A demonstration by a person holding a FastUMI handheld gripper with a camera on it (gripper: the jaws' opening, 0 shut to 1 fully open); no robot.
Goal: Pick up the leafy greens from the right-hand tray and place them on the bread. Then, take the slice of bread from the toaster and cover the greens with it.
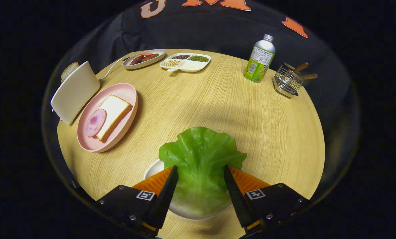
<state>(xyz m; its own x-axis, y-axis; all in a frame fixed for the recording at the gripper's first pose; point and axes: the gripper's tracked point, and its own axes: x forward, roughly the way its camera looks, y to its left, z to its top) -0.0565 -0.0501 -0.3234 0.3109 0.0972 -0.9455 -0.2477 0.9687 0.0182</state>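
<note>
A green lettuce leaf [201, 152] sits between the two fingers of my gripper [200, 169], bunched narrow where they press on its sides and flaring out just ahead of them. Under the leaf is a white tray [152, 170]. Beyond the fingers to the left, a pink plate [131, 109] holds a slice of bread [113, 116] with a round slice of ham [95, 122] beside it. Left of the plate stands a cream toaster [75, 93], and a bread slice [68, 70] sticks out of its top.
At the far side of the round wooden table are a plate of sausages [144, 59] and a divided dish of beans [186, 62]. A green bottle [259, 59] and a wire rack with utensils [288, 81] stand far right. The toaster's cord [111, 69] runs toward the sausage plate.
</note>
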